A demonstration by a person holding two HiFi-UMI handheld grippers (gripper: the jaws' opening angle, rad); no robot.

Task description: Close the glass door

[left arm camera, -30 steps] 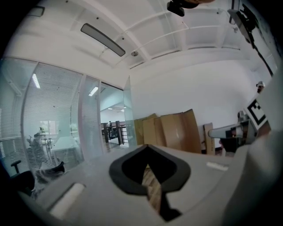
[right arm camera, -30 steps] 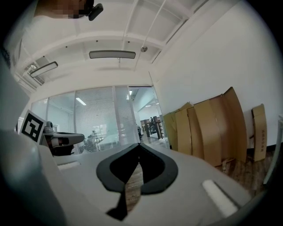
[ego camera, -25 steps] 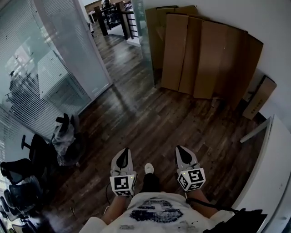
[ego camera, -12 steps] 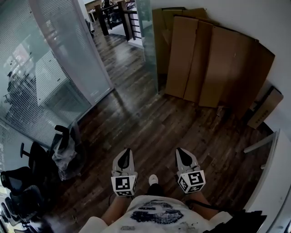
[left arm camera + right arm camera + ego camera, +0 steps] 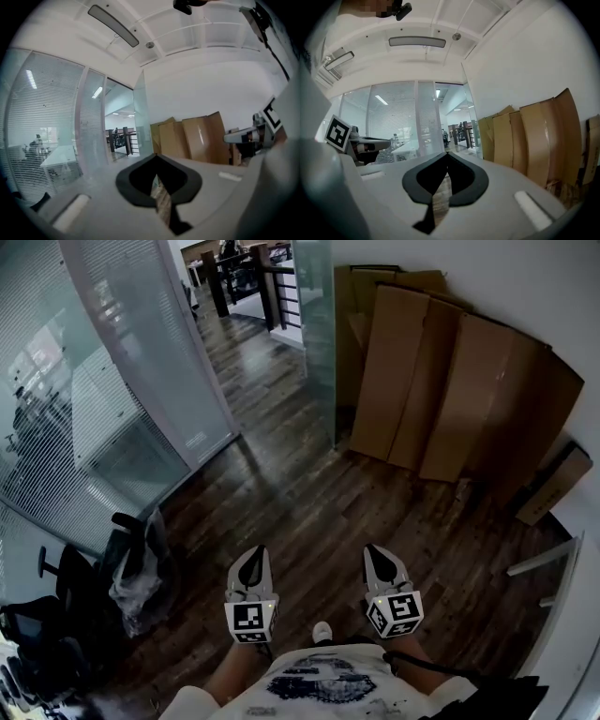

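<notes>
While glass door is standing open well ahead, left tongs, right tongs are hanging clenched, empty; aiming for free edge, pushing slowly.

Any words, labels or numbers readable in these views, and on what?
No text is readable.
Sticker on the frosted glass panel: too small to read.
Shirt print: blurred.
Cubes on the left gripper and right gripper: square markers only, no letters.
Cardboard sheets: no print visible.
</notes>
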